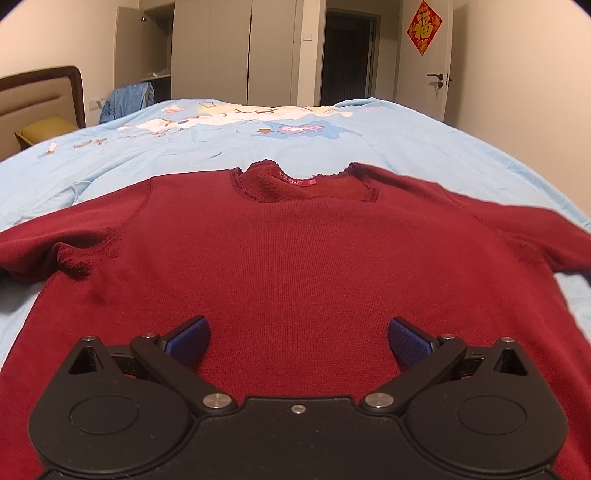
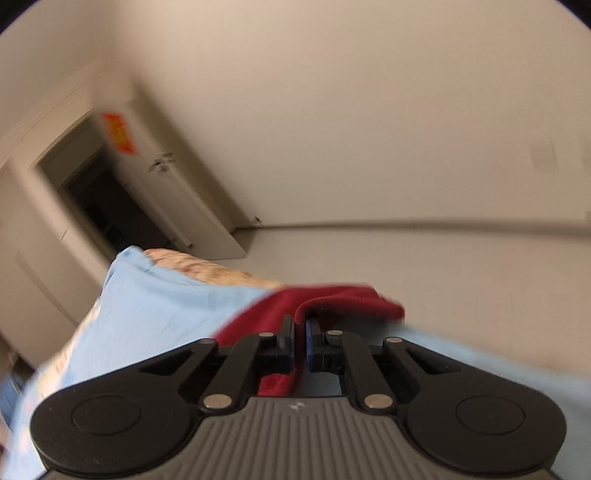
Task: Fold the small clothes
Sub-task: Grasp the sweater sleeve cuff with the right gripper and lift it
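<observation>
**Red sweater flat on the bed, right tool pinching one sleeve**

A dark red sweater (image 1: pixel 295 251) lies front-up and spread out on a light blue bed sheet (image 1: pixel 332 147). Its neckline (image 1: pixel 306 184) points away from the left camera, with a pink label showing inside the collar. Both sleeves stretch out sideways; the one on the left of the view (image 1: pixel 40 251) is bunched and rumpled near the armpit, the other (image 1: pixel 535 236) lies smoother toward the bed's edge.

The left tool (image 1: pixel 298 341) hovers over the lower body of the sweater with its jaws spread wide. Its blue pads (image 1: pixel 188 341) have nothing between them; whether they touch the knit below cannot be told.

The right tool (image 2: pixel 300 343) has its jaws drawn almost together, with a fold of the red fabric (image 2: pixel 347 301) clamped between them. The cloth humps up over the fingertips and trails down to the left of them onto the sheet (image 2: pixel 159 306). This view is tilted and motion-blurred.

Beyond the bed stand a wardrobe (image 1: pixel 229 51), a dark doorway (image 1: pixel 345 59) and a door (image 1: pixel 432 59) with a red paper ornament (image 1: pixel 424 27). A headboard (image 1: pixel 40 96) and a yellow pillow (image 1: pixel 44 129) sit at far left, with blue cloth (image 1: pixel 127 99) heaped behind the bed.
</observation>
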